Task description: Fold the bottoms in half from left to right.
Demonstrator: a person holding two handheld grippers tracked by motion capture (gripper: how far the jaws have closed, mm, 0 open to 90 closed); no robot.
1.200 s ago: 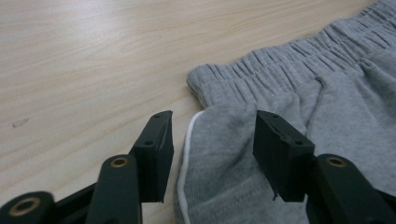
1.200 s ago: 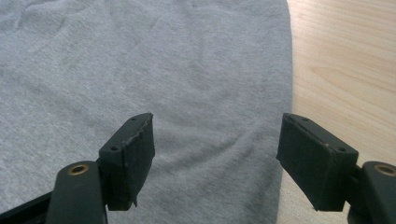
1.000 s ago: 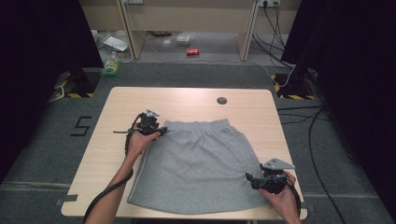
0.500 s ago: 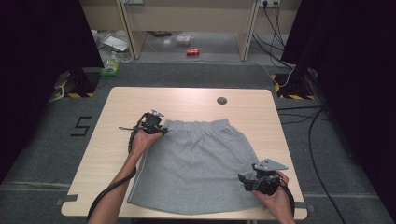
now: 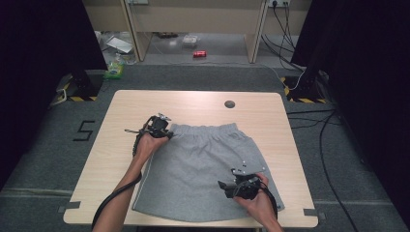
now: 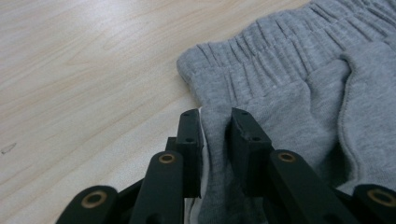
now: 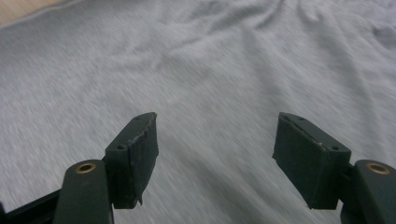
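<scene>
**A:** Starting at the left: what have you got?

**B:** My left hand-held gripper [image 5: 163,131] sits at the near-left corner of the waistband, jaws pinched nearly together on a fold of the grey shorts [image 5: 208,169]. In the left gripper view that fold stands up between the two black pads [image 6: 190,140], with the gathered waistband [image 6: 261,56] just beyond.

**A:** Anything crowding you there?

**B:** No, bare worktop [image 5: 121,140] runs to its left edge. Off it, on the floor, there's a "5" [image 5: 83,130] marked on the carpet, and a green pack [image 5: 114,71] lies farther back.

**A:** And the garment itself?

**B:** It lies flat in the middle of the worktop, waistband away from me, hem close to the near edge.

**A:** Moving right?

**B:** A round cable hole [image 5: 229,104] lies beyond the waistband, well apart from it. A red can [image 5: 199,53] lies on the floor farther back; I can't read its label.

**A:** And your right hand?

**B:** My right hand-held gripper [image 5: 223,185] hovers over the lower right of the cloth, jaws spread wide, holding nothing. A strip of bare wood stays free along the right edge.
</scene>
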